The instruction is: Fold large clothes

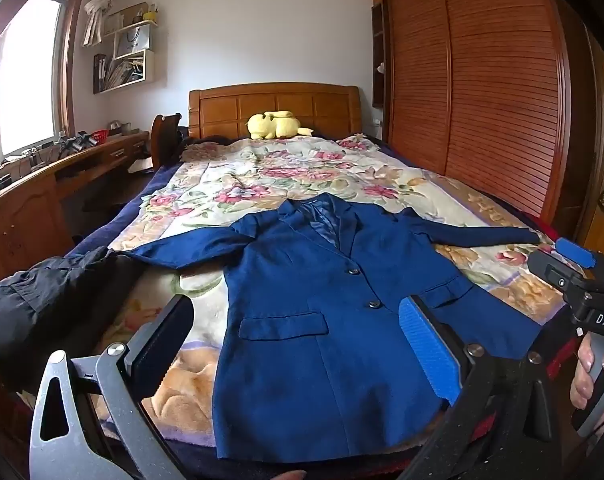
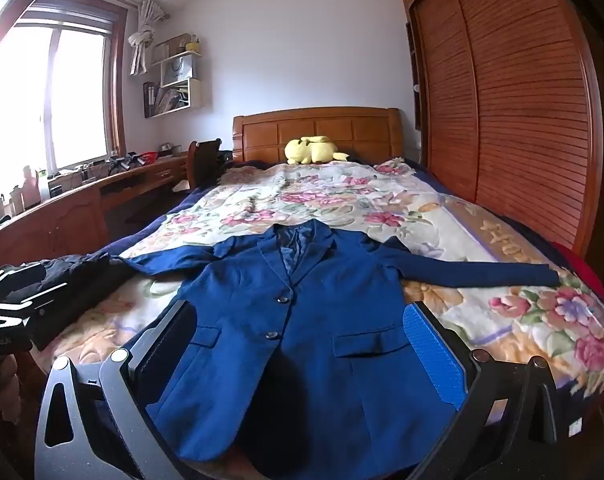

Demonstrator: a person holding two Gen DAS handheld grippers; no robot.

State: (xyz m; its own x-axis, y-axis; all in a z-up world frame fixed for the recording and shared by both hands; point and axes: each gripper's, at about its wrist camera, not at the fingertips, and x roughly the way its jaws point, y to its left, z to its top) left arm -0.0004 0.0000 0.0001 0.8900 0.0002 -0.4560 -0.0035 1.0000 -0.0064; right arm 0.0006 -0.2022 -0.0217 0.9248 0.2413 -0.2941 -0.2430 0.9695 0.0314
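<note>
Blue blazer [image 1: 321,320] flat on floral blanket [image 1: 262,176]

Jacket [image 1: 321,320] flat on blanket [image 1: 262,176], front up, collar toward headboard [image 1: 274,108], hem at near bed edge, sleeves spread left and right. Dark garment [image 1: 42,296] at bed's left edge, just beside left sleeve end. Plush toy [image 1: 276,124] at bed head, before headboard. Wardrobe [image 1: 481,80] right of bed. Desk [image 1: 62,176] left of bed, under window [image 1: 22,80]. Shelves [image 1: 126,56] on wall above desk.
</note>
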